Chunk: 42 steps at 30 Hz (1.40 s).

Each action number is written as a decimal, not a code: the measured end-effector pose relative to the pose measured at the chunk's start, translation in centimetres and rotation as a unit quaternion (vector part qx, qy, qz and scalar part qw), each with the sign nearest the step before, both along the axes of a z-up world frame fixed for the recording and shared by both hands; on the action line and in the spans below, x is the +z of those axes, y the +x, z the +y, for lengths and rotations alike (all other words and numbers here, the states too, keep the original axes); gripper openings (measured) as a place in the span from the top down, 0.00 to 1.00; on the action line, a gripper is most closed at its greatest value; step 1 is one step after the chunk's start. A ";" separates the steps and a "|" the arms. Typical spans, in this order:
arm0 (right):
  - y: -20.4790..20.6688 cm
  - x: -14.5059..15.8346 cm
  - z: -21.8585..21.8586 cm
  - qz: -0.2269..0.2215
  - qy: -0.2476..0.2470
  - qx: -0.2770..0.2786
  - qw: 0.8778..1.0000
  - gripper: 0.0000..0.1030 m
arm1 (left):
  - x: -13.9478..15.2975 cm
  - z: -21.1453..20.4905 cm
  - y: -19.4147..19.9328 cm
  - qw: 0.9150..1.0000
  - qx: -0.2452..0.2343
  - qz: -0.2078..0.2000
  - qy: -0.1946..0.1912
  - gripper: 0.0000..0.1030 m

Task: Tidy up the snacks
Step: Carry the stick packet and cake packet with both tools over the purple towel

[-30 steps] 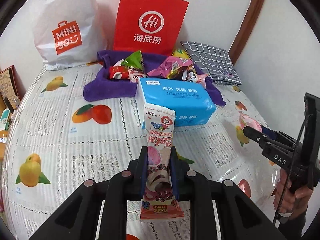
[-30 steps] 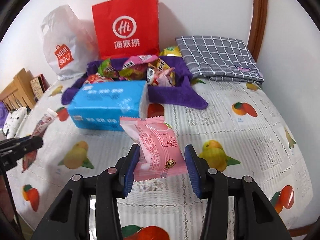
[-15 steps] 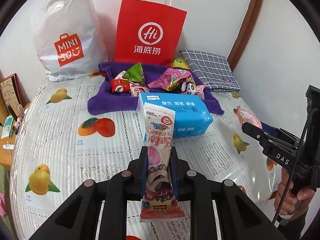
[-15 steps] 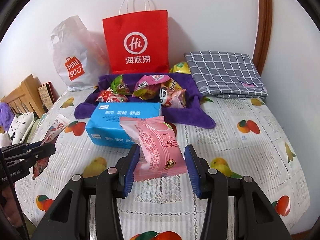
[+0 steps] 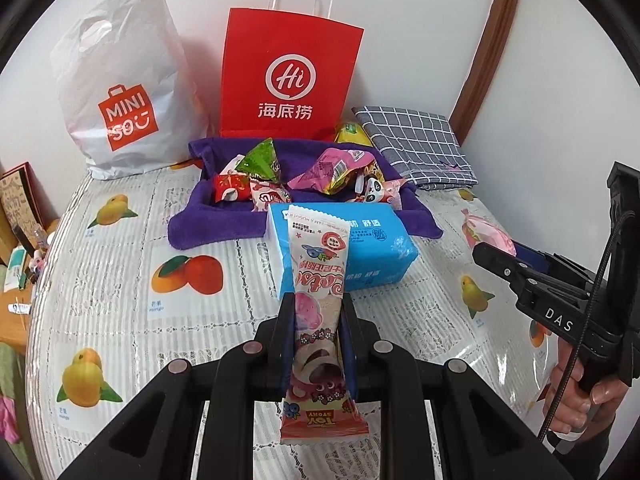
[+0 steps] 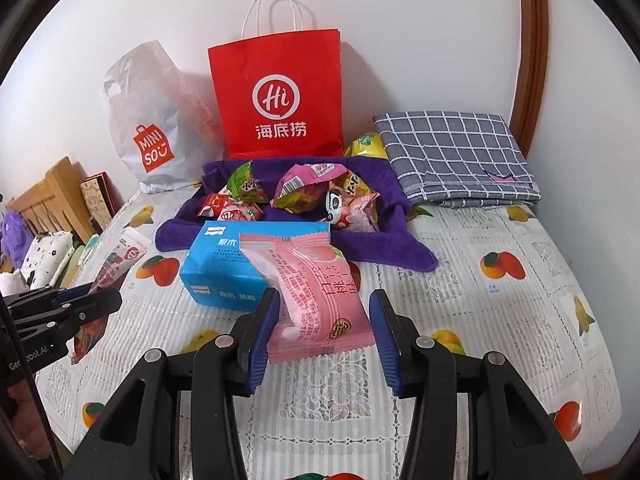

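Carrying two packets above the fruit-print tablecloth (image 6: 500, 320), the person appears to be mid-transport, with the snack pile on the purple towel (image 5: 224, 224) the likely destination, though that is a judgement. The left gripper (image 5: 316, 344) has its jaws pinched on a long ice-cream-print snack bar (image 5: 318, 280), whose long axis runs straight away from the camera, its far end pointing at the blue tissue pack (image 5: 384, 248) lying just in front of the towel. The right gripper (image 6: 324, 336) holds a pink peach packet (image 6: 316, 292); its left pad presses the wrapper, while contact at the right pad is unclear. That packet tilts, its far end angled leftward toward the tissue pack. Next, each gripper would need to clear the tissue pack and release over the towel.
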State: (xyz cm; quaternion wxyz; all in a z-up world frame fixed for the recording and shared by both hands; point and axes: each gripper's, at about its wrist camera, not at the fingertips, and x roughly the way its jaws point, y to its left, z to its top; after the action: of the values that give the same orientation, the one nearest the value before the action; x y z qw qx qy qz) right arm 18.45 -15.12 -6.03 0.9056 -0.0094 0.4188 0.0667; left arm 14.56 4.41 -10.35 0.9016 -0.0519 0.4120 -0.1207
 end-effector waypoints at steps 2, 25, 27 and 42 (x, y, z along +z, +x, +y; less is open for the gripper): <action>0.3 0.1 0.0 0.000 0.001 0.001 1.000 0.56 | 0.3 0.0 0.2 1.000 0.001 -0.002 0.001 0.81; 5.1 2.4 1.0 -0.019 0.005 0.012 1.000 0.56 | 2.5 0.4 5.0 1.000 0.011 -0.001 0.004 0.81; 5.7 2.3 1.0 -0.018 0.006 0.012 1.000 0.56 | 2.6 0.5 5.6 1.000 0.011 0.000 0.003 0.81; 10.9 1.4 1.4 -0.016 0.000 0.013 1.000 0.56 | 2.6 0.4 10.5 1.000 0.006 -0.001 0.019 0.81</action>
State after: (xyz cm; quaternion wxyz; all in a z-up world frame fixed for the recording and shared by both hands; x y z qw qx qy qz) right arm 29.38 -13.73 -4.61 0.9111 -0.0159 0.4042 0.0788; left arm 25.09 4.80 -7.76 0.9035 -0.0376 0.4132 -0.1075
